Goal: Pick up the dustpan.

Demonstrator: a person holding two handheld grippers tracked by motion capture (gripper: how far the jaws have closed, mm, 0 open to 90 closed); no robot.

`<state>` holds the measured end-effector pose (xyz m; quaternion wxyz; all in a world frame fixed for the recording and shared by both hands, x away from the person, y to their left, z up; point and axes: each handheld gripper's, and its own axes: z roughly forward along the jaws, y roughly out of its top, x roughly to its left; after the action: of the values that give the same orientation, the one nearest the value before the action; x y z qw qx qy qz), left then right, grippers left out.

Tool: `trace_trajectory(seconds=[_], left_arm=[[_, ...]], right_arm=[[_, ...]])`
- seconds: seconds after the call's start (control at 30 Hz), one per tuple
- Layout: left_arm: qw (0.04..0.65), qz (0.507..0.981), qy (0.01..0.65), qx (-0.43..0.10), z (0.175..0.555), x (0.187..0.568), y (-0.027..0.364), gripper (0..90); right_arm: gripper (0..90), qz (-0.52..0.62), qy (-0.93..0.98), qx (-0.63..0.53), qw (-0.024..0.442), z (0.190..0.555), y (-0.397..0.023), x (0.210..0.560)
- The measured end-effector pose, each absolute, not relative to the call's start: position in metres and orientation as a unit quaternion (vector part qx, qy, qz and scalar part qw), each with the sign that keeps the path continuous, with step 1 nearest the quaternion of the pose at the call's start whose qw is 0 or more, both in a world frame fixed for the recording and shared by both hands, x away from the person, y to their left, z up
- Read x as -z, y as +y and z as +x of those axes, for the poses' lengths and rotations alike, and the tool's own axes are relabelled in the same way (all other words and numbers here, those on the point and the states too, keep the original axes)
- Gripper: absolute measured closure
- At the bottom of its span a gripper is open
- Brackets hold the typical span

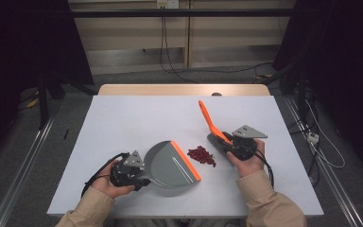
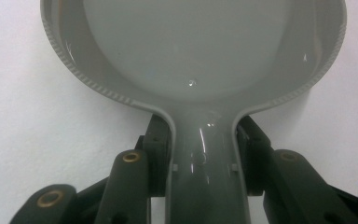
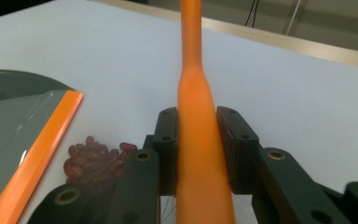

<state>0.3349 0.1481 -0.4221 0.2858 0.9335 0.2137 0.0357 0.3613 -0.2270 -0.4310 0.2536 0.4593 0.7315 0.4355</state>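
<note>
Two tools flank the red beans (image 1: 202, 155) on the wide bare table (image 1: 123, 123): my left gripper (image 1: 144, 181) clamps the grey dustpan (image 1: 170, 165) handle, dustpan's orange lip (image 1: 186, 160) just beside the beans; my right gripper (image 1: 228, 144) clamps the orange brush handle (image 1: 210, 122).

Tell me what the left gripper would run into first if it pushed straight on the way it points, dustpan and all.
Probably the pile of red beans. The left gripper, shut on the grey dustpan, points toward the orange lip, and the beans lie just beyond it on the table. The exact line is hard to judge.
</note>
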Motion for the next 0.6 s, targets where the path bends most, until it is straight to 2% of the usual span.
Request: trace_trajectory(seconds=[0.07,0.17,0.27,0.47,0.6], left_arm=[[0.307,0.922,0.234,-0.031,0.333,0.424,0.146,63.6],[0.283,0.936,0.207,-0.03,0.336,0.422,0.147,63.6],[0.304,0.925,0.229,-0.024,0.333,0.424,0.143,63.6],[0.296,0.931,0.214,-0.021,0.336,0.425,0.139,63.6],[0.296,0.931,0.214,-0.019,0.338,0.428,0.136,63.5]], right_arm=[[69.7,0.461,0.736,-0.427,0.252,0.364,-0.225,0.428],[66.6,0.465,0.736,-0.424,0.249,0.368,-0.223,0.423],[64.9,0.471,0.752,-0.399,0.233,0.375,-0.22,0.42],[71.3,0.468,0.777,-0.355,0.226,0.381,-0.215,0.42],[71.5,0.471,0.777,-0.351,0.226,0.38,-0.215,0.419]])
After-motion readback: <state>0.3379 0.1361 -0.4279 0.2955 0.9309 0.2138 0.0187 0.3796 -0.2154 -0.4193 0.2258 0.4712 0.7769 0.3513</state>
